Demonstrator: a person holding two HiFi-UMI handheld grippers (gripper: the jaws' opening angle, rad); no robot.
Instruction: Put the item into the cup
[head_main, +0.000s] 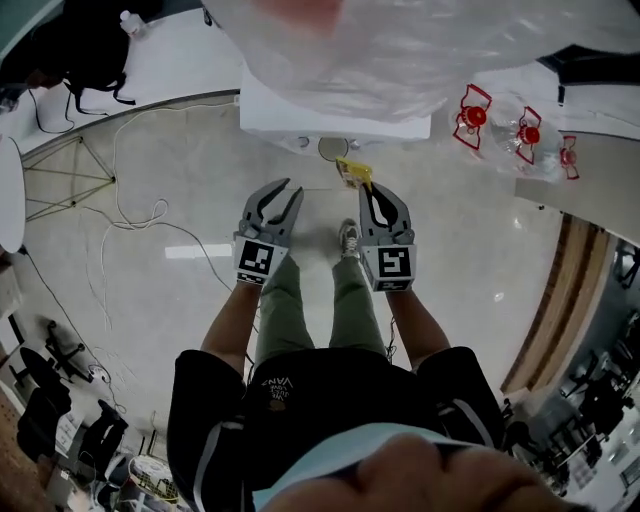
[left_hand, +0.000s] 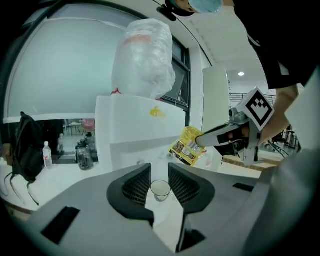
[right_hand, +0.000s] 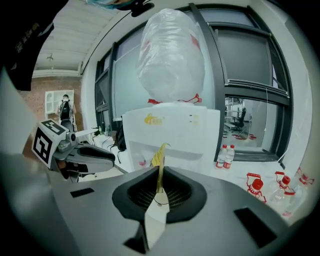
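In the head view my right gripper is shut on a yellow snack packet, holding it just below and right of a small clear cup on the white dispenser's ledge. The right gripper view shows the packet edge-on, pinched between the pads, with the cup beyond it. My left gripper hovers beside it, open and empty. In the left gripper view the cup shows through the gap of the left gripper, and the packet hangs from the right gripper.
A white water dispenser carries a large bottle wrapped in plastic. Small bottles with red caps stand on the counter at right. Cables trail on the floor at left. A black bag sits on the left counter.
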